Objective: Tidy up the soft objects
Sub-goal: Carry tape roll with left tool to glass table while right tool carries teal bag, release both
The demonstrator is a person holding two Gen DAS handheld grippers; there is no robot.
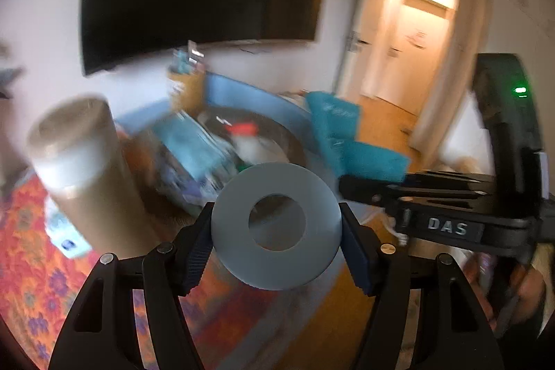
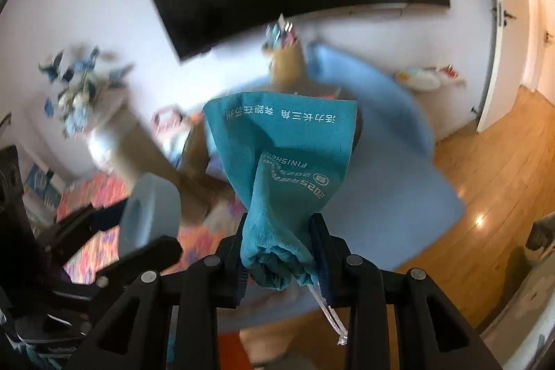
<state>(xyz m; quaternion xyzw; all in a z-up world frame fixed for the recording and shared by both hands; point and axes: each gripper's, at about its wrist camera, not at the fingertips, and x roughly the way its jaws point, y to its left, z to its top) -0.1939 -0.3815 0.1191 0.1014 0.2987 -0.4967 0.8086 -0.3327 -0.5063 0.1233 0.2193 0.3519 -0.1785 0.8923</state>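
We note bright daylight, a warm glow at the doorway (image 1: 412,33), glare on the floorboards (image 2: 480,219), heavy motion blur in backgrounds, and fisheye edge bending.

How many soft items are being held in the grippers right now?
2: a grey ring clamped in the left gripper, and a teal towel bunched in the right gripper. Others may lie blurred behind.

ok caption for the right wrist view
Right gripper clamps a bunched teal towel above a blurred blue mat.
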